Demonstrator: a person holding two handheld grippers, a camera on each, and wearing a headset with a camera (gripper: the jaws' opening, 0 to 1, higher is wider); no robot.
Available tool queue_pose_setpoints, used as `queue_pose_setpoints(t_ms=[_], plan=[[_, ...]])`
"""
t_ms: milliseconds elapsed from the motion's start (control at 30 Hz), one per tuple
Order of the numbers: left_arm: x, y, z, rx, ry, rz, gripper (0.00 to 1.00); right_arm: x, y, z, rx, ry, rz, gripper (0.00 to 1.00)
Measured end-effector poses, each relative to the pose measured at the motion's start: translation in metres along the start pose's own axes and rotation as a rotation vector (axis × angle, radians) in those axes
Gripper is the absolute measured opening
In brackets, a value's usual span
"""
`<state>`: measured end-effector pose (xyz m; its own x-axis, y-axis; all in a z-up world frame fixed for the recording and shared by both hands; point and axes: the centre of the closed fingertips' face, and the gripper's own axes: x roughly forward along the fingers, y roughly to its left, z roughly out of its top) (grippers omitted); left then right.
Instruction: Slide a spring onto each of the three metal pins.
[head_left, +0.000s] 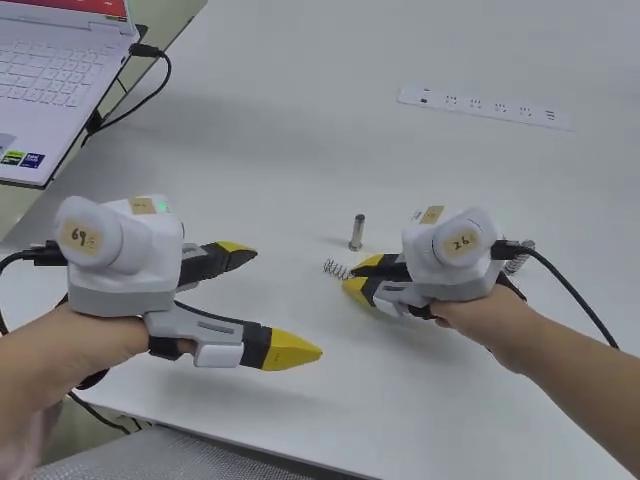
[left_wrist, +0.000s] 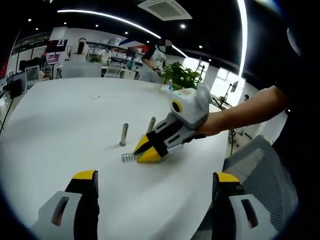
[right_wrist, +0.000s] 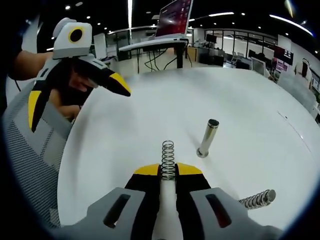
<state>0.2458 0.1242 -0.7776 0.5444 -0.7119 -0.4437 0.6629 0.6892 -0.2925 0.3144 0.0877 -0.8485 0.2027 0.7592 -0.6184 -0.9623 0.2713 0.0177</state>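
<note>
A short metal pin (head_left: 356, 232) stands upright on the white table (head_left: 300, 130). My right gripper (head_left: 355, 276) rests low on the table just in front of it, shut on one end of a small spring (head_left: 336, 268) that sticks out past its yellow tips. In the right gripper view the spring (right_wrist: 168, 159) points forward between the jaws, left of the pin (right_wrist: 207, 137). A second spring (right_wrist: 257, 199), with a metal end showing, lies behind the right gripper. My left gripper (head_left: 283, 302) hovers open and empty at the left, facing the spring (left_wrist: 129, 157) and pin (left_wrist: 123, 134).
A white laptop (head_left: 50, 80) with a black cable (head_left: 140, 90) sits at the far left corner. A white power strip (head_left: 485, 106) lies at the back right. The table's near edge runs under my hands, with a grey mesh chair (head_left: 170, 460) below it.
</note>
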Motion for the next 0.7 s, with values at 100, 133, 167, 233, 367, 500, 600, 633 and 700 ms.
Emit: queue_pose_setpoints(t_ms=[100,133,167,233,367,500,600,633,700], plan=[[0.001,-0.001,0.0,0.001,-0.001,-0.003,0.91,-0.003,0.001,0.0,-0.024,0.007,-0.001,0.09],[0.001,-0.002,0.001,0.003,-0.002,-0.005,0.91,-0.004,0.001,0.001,-0.024,0.005,0.001,0.09],[0.002,-0.002,0.0,0.004,0.0,-0.006,0.91,-0.005,0.001,0.002,-0.023,0.001,0.002,0.09],[0.002,-0.003,0.0,0.004,0.003,-0.008,0.9,-0.008,0.001,0.004,-0.025,-0.002,0.002,0.09],[0.003,-0.007,0.002,0.011,0.003,-0.017,0.9,-0.015,0.001,0.009,-0.028,-0.015,0.004,0.09],[0.004,-0.009,0.006,0.019,-0.003,-0.02,0.9,-0.026,0.003,0.013,-0.046,-0.023,0.003,0.09],[0.005,-0.011,0.006,0.025,-0.001,-0.02,0.9,-0.037,0.004,0.015,-0.046,-0.034,0.004,0.09],[0.006,-0.012,0.006,0.027,0.002,-0.022,0.9,-0.04,0.004,0.016,-0.042,-0.039,0.001,0.09],[0.007,-0.014,0.008,0.033,-0.005,-0.027,0.9,-0.049,0.005,0.017,-0.036,-0.053,-0.001,0.09]])
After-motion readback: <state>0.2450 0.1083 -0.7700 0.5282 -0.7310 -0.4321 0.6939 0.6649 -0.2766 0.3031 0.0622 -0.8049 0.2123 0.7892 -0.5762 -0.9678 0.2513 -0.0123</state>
